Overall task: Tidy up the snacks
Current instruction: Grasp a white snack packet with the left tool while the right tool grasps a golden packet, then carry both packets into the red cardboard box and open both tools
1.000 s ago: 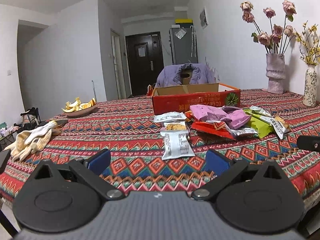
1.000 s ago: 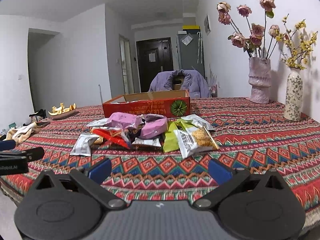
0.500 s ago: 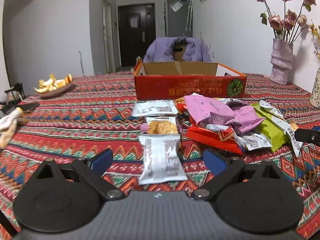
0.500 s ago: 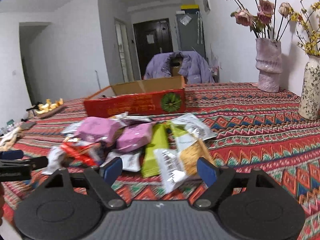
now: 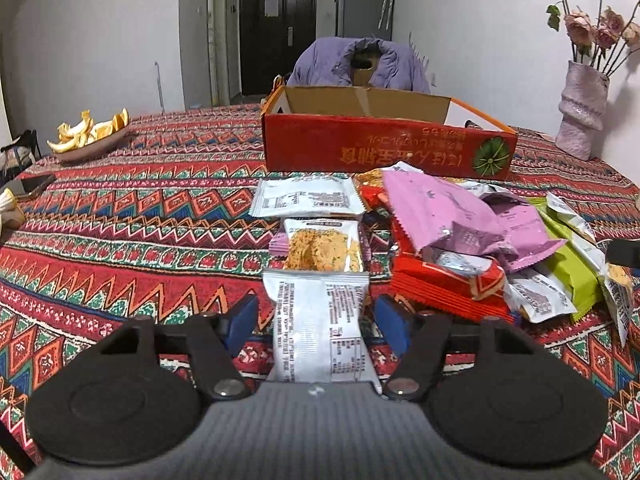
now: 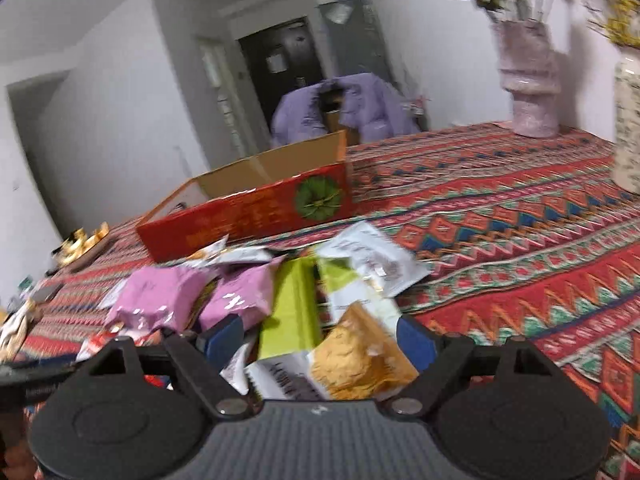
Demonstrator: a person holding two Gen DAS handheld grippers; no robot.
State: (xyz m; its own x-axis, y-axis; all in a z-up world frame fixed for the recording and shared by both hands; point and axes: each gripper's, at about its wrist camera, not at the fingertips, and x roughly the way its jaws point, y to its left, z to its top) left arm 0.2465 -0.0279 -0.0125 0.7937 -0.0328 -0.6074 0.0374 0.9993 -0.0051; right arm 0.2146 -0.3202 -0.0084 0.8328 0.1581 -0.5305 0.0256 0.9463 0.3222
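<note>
A pile of snack packets lies on the patterned tablecloth in front of an open red cardboard box point(image 5: 384, 152). My left gripper point(image 5: 318, 322) is open, its blue pads on either side of a white packet point(image 5: 320, 332), not closed on it. Beyond it lie a clear packet with a golden snack point(image 5: 320, 246) and another white packet point(image 5: 306, 198). My right gripper point(image 6: 320, 340) is open around a white packet with a golden snack point(image 6: 352, 356), beside a green packet point(image 6: 292, 308) and pink packets point(image 6: 236, 296). The box also shows in the right wrist view point(image 6: 248, 208).
A plate of orange peels point(image 5: 90, 136) sits at the far left. A pink vase of dried flowers point(image 5: 582, 108) stands at the far right; a second vase point(image 6: 628, 120) stands beside it. A phone point(image 5: 30, 186) lies near the left edge. A chair with a purple jacket point(image 5: 360, 64) is behind the table.
Both grippers have moved forward and down toward the pile. The left one now straddles the white packet; the right one now straddles the golden-snack packet and tilts.
</note>
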